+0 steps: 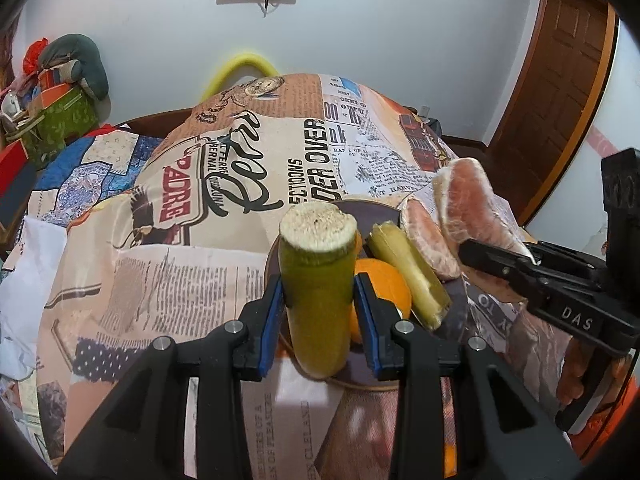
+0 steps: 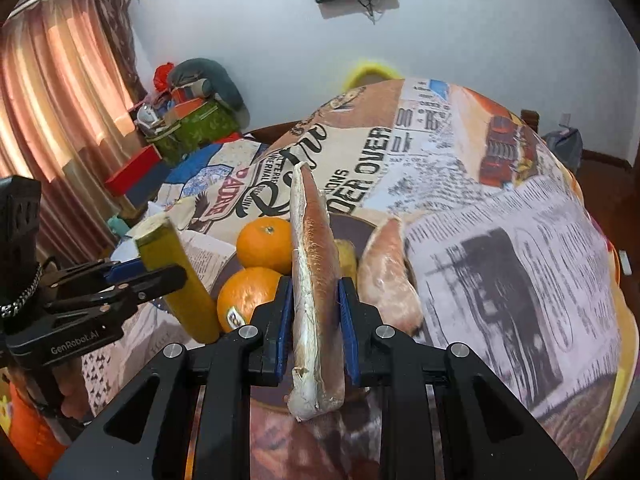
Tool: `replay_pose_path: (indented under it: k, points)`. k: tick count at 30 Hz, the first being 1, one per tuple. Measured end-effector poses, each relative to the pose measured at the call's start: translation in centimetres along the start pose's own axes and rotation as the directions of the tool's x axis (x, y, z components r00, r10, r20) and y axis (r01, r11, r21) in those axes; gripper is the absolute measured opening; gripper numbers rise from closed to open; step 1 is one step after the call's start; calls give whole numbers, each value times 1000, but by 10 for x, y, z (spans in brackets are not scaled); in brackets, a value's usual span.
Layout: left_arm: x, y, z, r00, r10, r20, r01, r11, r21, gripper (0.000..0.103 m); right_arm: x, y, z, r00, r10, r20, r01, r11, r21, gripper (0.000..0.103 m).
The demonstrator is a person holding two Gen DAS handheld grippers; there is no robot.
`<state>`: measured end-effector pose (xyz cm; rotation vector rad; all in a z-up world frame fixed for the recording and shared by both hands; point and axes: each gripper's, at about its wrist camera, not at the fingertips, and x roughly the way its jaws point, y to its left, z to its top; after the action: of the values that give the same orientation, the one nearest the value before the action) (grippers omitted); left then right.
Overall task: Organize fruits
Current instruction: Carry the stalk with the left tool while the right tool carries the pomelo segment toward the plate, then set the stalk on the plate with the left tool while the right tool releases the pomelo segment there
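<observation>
My left gripper [image 1: 319, 300] is shut on a green sugarcane piece [image 1: 316, 280], held upright above a dark round plate [image 1: 272, 264]; it also shows in the right wrist view [image 2: 176, 276]. My right gripper [image 2: 314, 312] is shut on a pink pomelo segment [image 2: 314, 272], held on edge over the plate; it also shows in the left wrist view [image 1: 472, 208]. On the plate lie two oranges [image 2: 264, 244] [image 2: 244, 296], a second pomelo segment [image 2: 388, 280] and a second sugarcane piece [image 1: 408, 272].
The plate sits on a table covered with a newspaper-print cloth [image 1: 192, 264]. A quilt and boxes [image 1: 56, 120] lie at the far left, a curtain [image 2: 52, 112] beyond. A wooden door [image 1: 560, 92] is at the right.
</observation>
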<state>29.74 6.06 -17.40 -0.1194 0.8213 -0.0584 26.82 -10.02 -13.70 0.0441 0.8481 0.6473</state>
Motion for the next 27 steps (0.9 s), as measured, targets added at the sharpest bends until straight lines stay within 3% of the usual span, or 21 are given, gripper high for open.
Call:
replay_pose_path:
  k: [14,20,27]
  points:
    - [25,10,10,1000,-1,-5,1,1000,-21,36,40,3,7,996,12,-91,-14,1000,-23,21]
    - [32,6,11,997,70,-9,-70,997,25,35,36,7,11,997,24,-70,-27,999,-38,22]
    - [32,0,8,998,63,-16,-62,997,48,35,28,12,11,998,17,-59,-20,998,-66,22]
